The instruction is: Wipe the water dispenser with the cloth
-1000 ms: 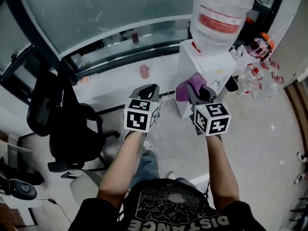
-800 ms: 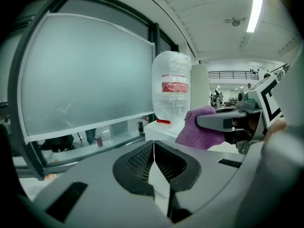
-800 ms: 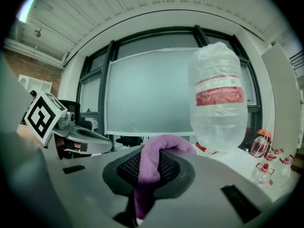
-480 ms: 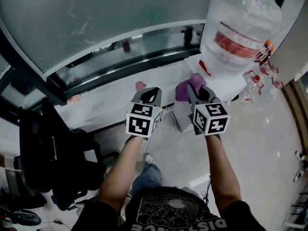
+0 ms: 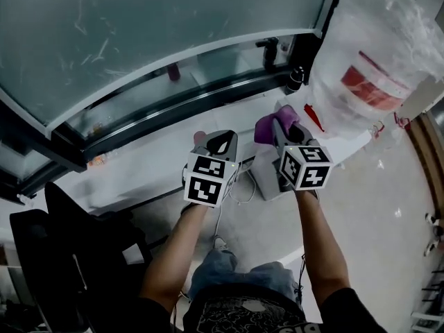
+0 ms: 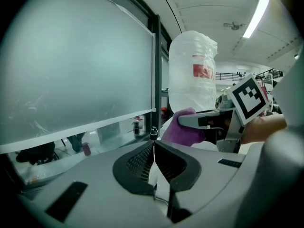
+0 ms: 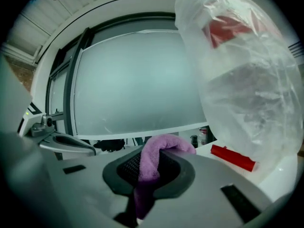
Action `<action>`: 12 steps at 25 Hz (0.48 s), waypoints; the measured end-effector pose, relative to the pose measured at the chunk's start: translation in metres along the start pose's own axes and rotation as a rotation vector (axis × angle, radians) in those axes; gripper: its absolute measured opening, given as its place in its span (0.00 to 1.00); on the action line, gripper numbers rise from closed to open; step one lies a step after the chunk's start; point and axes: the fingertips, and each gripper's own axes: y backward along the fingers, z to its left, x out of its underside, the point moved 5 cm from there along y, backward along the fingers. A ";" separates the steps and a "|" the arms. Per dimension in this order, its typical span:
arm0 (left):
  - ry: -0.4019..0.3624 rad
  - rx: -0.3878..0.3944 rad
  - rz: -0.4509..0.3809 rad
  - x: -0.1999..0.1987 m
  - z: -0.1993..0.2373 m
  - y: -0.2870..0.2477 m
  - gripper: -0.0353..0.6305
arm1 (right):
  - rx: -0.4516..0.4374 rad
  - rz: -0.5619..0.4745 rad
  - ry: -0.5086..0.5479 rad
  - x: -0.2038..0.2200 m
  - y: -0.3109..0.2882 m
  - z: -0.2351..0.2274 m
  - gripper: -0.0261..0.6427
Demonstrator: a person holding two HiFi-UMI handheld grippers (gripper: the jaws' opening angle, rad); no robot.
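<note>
The right tool (image 5: 280,126) pinches a purple cloth (image 5: 266,129) between its jaws and holds it over the top of the white water dispenser (image 5: 265,177), just beside the base of the plastic-wrapped bottle (image 5: 371,61) that stands on it; whether the cloth touches the dispenser I cannot tell. The bottle carries a red label (image 5: 368,89) whose print is too blurred to read, and a red strip (image 5: 312,116) lies on the dispenser's top near the cloth. The left tool (image 5: 220,141) hangs just left of the dispenser, its jaws pressed together on nothing.
</note>
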 end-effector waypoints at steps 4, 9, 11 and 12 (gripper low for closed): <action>-0.007 0.003 -0.009 0.011 0.003 -0.018 0.09 | 0.018 0.002 -0.025 0.019 -0.020 -0.012 0.10; -0.013 -0.001 -0.029 0.037 0.000 -0.044 0.09 | 0.025 -0.055 -0.028 0.036 -0.043 -0.027 0.10; -0.015 0.000 -0.044 0.050 -0.003 -0.053 0.09 | 0.031 -0.081 -0.023 0.046 -0.050 -0.032 0.10; -0.017 0.001 -0.050 0.057 -0.003 -0.057 0.09 | 0.035 -0.093 -0.021 0.050 -0.054 -0.033 0.10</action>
